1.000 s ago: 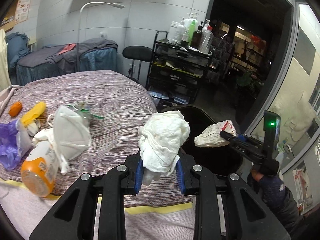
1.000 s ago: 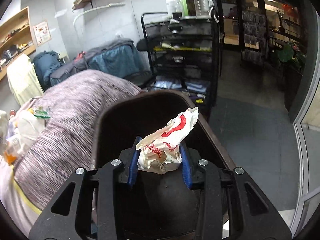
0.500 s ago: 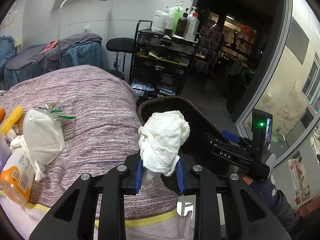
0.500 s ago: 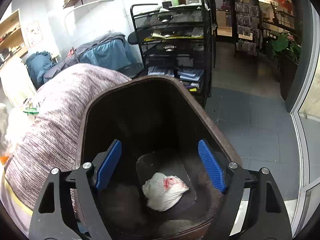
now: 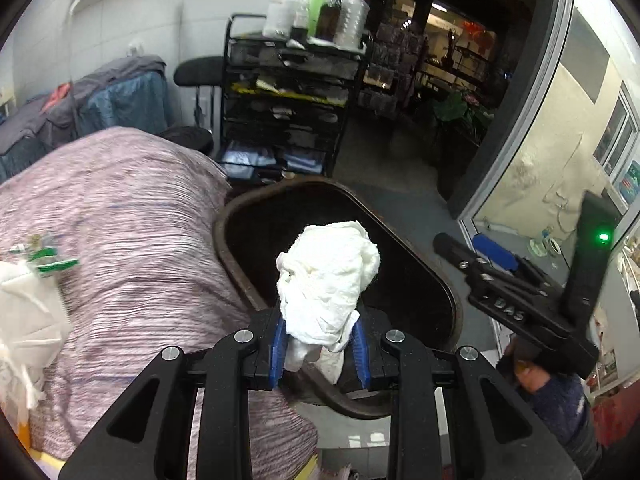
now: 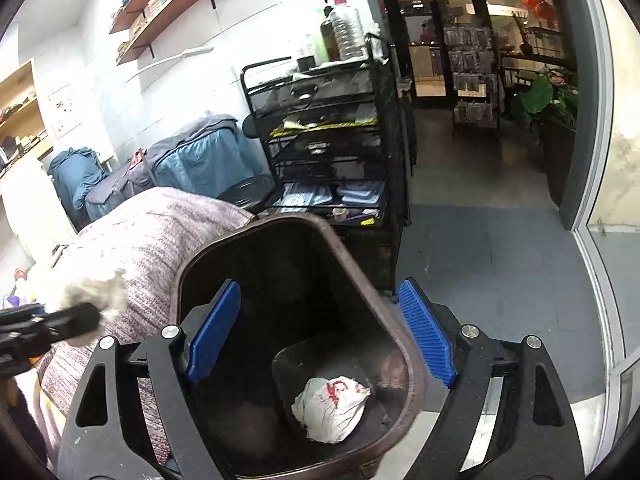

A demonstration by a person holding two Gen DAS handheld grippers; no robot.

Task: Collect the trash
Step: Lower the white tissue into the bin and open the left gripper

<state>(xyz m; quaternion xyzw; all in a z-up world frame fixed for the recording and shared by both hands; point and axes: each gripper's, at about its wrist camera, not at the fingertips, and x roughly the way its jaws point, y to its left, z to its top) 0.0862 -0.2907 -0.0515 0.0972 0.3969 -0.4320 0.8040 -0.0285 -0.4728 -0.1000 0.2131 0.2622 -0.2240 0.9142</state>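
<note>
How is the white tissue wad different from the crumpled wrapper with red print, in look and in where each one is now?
The tissue wad is plain white; the wrapper has red print. The tissue wad is clamped in the left gripper above the bin; the wrapper lies loose on the bin's bottom, below the open right gripper. Both are crumpled.

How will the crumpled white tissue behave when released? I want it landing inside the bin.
The crumpled white tissue looks soft and light, bulging above the left gripper, so it should drop slowly, maybe drifting. It probably won't roll or bounce in the bin.
</note>
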